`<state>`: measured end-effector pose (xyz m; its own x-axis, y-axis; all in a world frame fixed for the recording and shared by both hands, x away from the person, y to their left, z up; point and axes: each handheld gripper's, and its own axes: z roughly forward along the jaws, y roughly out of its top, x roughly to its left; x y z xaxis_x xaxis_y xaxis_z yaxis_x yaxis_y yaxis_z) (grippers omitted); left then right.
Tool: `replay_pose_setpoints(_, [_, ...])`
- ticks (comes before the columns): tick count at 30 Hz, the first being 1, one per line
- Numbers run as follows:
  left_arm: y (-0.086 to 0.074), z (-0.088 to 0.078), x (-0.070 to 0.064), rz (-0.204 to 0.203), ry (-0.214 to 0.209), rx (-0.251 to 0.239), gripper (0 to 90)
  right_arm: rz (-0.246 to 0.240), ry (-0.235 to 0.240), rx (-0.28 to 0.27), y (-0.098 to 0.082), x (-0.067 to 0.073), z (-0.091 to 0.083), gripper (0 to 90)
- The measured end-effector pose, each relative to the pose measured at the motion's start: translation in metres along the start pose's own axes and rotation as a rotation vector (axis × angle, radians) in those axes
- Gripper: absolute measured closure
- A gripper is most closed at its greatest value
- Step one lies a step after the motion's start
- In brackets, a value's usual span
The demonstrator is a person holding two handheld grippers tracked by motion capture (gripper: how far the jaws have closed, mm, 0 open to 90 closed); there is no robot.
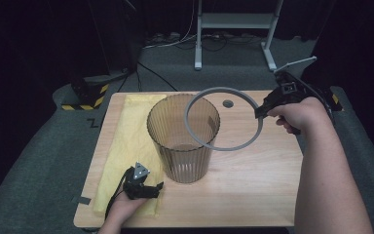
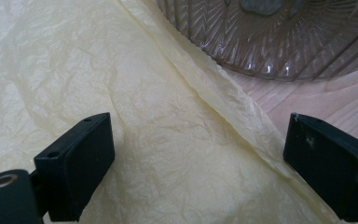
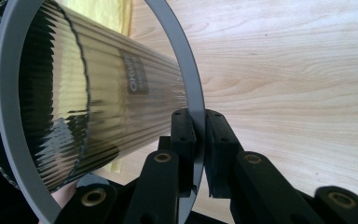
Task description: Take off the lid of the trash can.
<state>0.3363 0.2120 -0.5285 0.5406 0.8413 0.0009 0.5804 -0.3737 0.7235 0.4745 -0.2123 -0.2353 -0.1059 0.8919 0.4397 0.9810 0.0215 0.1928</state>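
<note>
The grey ring is held in the air, clamped by its rim in the right gripper, offset right of the ribbed bin; it should be centred, levelled, then lowered. The left gripper rests open-jawed over the yellow bag

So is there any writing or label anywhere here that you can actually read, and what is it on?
A small grey label on the ribbed bin: pale upright lettering, too blurred to read for certain.
A pale mark on the grey floor left of the table: too small to read.
Nothing readable on the grey ring or the yellow bag.
</note>
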Motion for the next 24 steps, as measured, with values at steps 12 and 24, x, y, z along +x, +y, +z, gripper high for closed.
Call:
replay_pose_setpoints(12, [0.000,0.000,0.000,0.000,-0.001,0.000,8.6,0.048,0.004,-0.032,-0.005,-0.031,-0.017,83.7])
replay_pose_setpoints(24, [0.000,0.000,0.000,0.001,0.000,-0.001,8.6,0.107,0.009,-0.069,-0.014,-0.067,-0.030,83.8])
